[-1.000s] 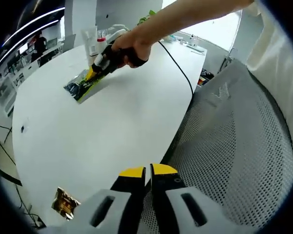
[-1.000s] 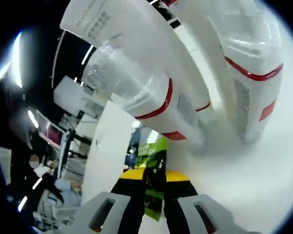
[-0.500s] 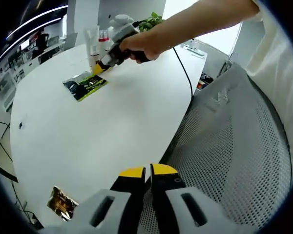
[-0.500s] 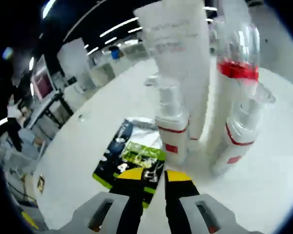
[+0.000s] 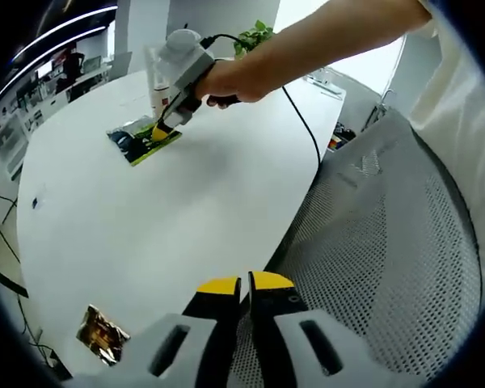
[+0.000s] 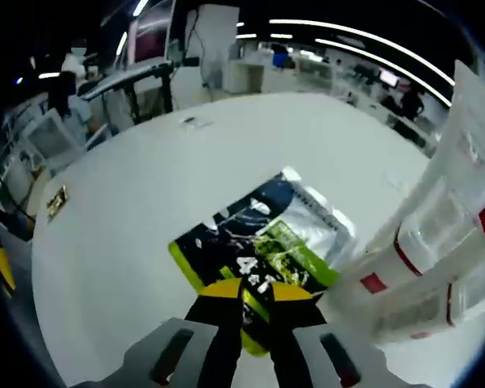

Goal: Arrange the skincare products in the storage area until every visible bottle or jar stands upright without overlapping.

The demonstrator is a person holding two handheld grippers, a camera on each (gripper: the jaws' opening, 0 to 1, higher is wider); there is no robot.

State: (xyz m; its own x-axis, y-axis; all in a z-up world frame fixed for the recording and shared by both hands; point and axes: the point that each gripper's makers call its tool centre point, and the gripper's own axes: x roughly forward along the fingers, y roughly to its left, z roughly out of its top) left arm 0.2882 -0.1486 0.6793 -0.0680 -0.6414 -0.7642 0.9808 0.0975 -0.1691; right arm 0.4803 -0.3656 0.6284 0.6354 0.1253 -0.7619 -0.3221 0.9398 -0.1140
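The right gripper (image 6: 255,291) has swung from the upright bottles (image 6: 436,267) down to the sachet (image 6: 263,242) at frame centre, its jaws nearly closed over the sachet's edge, which I judge a move to clear the flat sachet away, while the left gripper (image 5: 242,284) idles at bottom centre with jaws together, holding nothing

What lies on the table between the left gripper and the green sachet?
In the left gripper view, bare white table runs from the left gripper up to the green sachet; a small gold packet sits off to one side.

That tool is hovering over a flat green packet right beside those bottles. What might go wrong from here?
The right tool sits low over the green and black packet, close to the bottles standing at its edge. A sideways swing might knock them over. Dragging the packet might also tip them if it reaches under their bases, which I cannot tell. The left tool hangs at the table edge, far from helping.
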